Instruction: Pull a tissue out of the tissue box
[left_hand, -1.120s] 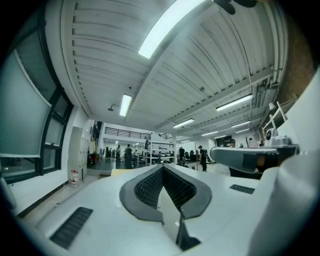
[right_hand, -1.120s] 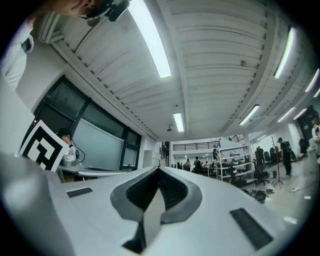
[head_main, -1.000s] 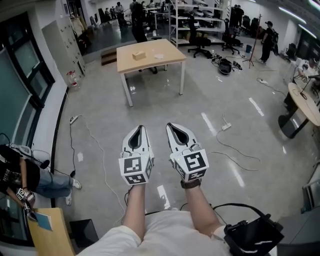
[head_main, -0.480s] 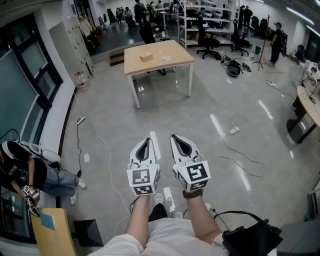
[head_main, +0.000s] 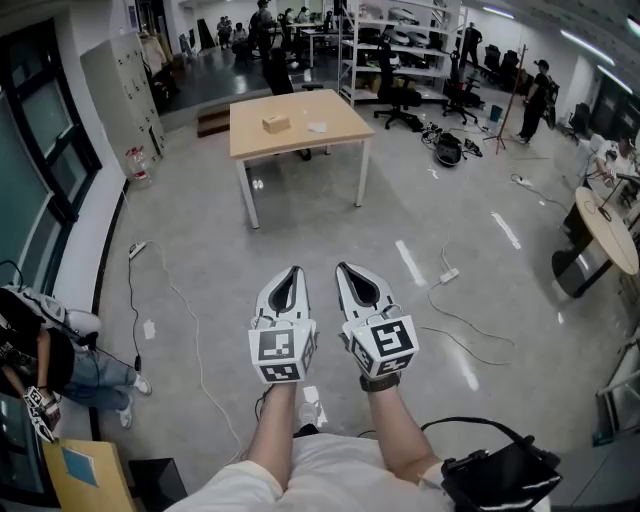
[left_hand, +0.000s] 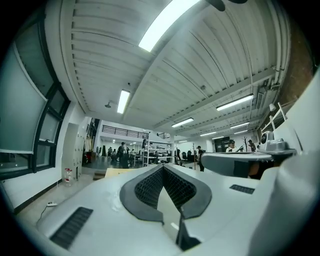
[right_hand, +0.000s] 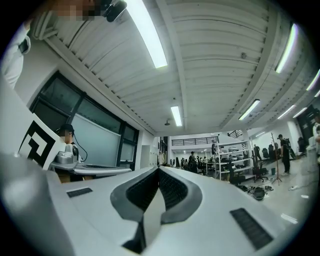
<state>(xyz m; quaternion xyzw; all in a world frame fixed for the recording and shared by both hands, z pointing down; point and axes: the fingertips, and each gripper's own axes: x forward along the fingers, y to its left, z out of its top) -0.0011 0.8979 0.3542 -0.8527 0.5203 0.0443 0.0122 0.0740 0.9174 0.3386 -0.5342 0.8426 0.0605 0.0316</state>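
Far across the glossy floor (head_main: 200, 230), the tissue box (head_main: 276, 123) sits on a light wooden surface (head_main: 330, 105), well apart from both tools, with a small white item (head_main: 317, 127) just beside it. Only the head view shows this box. The same view alone shows both forearms held out side by side, the left tool (head_main: 292, 272) and right tool (head_main: 345, 268) near each other and pointing toward the surface. It also shows the cables (head_main: 190, 330) on the floor, a power strip (head_main: 449, 274) and a seated person (head_main: 40, 350) at the left edge.

The left gripper view looks level along its own jaws, which are clenched together on nothing. Past them only a tan sliver of the surface (left_hand: 117, 171) shows, too low and small to make out the box. Ceiling lamps (left_hand: 165, 22) fill the upper part.

The right gripper view shows its jaws likewise pressed together and empty. Beyond them stand a large window (right_hand: 95, 132), shelving (right_hand: 230, 150) and a person in a cap (right_hand: 67, 135), none of which the left gripper view gives so plainly.

Each cube (head_main: 280, 355) carries black-and-white square markers, and one such pattern fills the left edge of the right gripper view (right_hand: 37, 142). Any other print is too small to read.
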